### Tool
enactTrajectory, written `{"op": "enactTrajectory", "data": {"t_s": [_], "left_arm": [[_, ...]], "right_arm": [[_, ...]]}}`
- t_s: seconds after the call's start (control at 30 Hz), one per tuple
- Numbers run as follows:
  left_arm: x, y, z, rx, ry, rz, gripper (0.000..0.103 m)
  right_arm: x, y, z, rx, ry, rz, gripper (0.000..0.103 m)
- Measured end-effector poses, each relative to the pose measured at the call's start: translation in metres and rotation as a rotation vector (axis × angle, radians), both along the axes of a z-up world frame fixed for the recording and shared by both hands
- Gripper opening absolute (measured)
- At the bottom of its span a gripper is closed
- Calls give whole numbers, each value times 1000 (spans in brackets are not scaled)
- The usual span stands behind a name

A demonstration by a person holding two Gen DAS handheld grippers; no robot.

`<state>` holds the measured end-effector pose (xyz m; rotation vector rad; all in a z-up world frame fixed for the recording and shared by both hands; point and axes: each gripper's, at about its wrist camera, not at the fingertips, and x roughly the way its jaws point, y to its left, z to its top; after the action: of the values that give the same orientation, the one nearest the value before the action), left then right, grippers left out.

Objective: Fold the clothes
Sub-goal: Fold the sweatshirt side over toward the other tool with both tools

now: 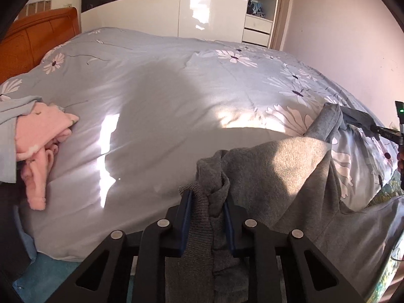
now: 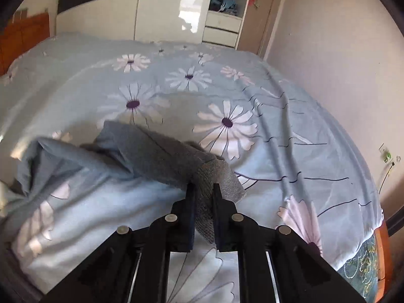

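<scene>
A grey knitted sweater (image 1: pixel 277 166) lies bunched at the near right side of the bed. My left gripper (image 1: pixel 205 198) is shut on a gathered ribbed edge of it, with fabric hanging down between the blue pads. In the right wrist view my right gripper (image 2: pixel 203 189) is shut on the ribbed cuff (image 2: pixel 222 179) of the sweater's sleeve (image 2: pixel 156 156), which stretches away to the left. The left wrist view shows that right gripper (image 1: pixel 353 117) at the far right, pinching the sleeve end off the duvet.
A light blue duvet (image 1: pixel 164 96) printed with white daisies covers the bed. A pink garment (image 1: pixel 43 136) and a pale blue one (image 1: pixel 10 116) lie heaped at its left edge. Behind stand a wooden headboard (image 1: pixel 38 38), a white wardrobe (image 1: pixel 164 12) and open shelves (image 1: pixel 260 5).
</scene>
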<state>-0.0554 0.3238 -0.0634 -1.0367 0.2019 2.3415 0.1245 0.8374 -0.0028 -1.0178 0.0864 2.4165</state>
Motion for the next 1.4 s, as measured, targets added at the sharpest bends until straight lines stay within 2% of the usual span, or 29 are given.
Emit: {"op": "enactTrajectory", "data": {"t_s": [0.13,0.2,0.27,0.3,0.4,0.5,0.6,0.67,0.7,0.73,0.8,0.9,0.97,1.07,1.13,1.2,1.3,1.37,1.4], "left_arm": [[22,-34,36,91,47,40,23],[25,-49,49,122,53,50,23],[21,-55,54,109,69,65,23],[16,-55,52,99,71,75,23],[-4,-50,27,82,3,109,23],[-23,-43,-7,54,-55,148,23],[-38,-41,-26,53,-114,174,23],[-42,-41,-27,61,-135,175,23],[-43,-40,-27,57,-138,172,23],[-42,-39,-26,49,-134,167,23],[-40,-37,-27,36,-121,160,25],[-39,-38,-29,45,-123,167,26],[-40,-38,-30,52,-126,173,26],[-37,-35,-29,41,-116,178,26],[-34,-33,-27,22,-99,174,26],[-30,-31,-25,8,-85,170,26],[-29,-32,-23,4,-83,168,26],[-28,-32,-23,7,-85,172,26],[-28,-32,-23,10,-87,176,26]], "right_arm": [[58,5,77,-24,175,-4,12],[70,10,105,-13,190,-19,12],[80,17,131,-7,190,-38,12],[74,25,130,-26,136,-61,12],[50,60,92,-167,-16,-147,12],[28,83,32,-245,-82,-224,12],[18,96,-12,-311,-79,-276,13],[18,96,-13,-293,-19,-273,17],[18,96,-13,-284,10,-271,31],[18,95,-13,-275,40,-269,52],[24,91,-3,-242,109,-249,66],[41,80,10,-210,146,-208,66],[47,75,-4,-290,107,-176,66],[45,68,-43,-420,28,-154,65],[41,65,-64,-478,11,-157,64],[36,67,-79,-532,10,-192,64],[33,73,-85,-582,73,-250,64],[33,76,-84,-599,118,-275,53],[32,78,-83,-609,139,-284,34]]}}
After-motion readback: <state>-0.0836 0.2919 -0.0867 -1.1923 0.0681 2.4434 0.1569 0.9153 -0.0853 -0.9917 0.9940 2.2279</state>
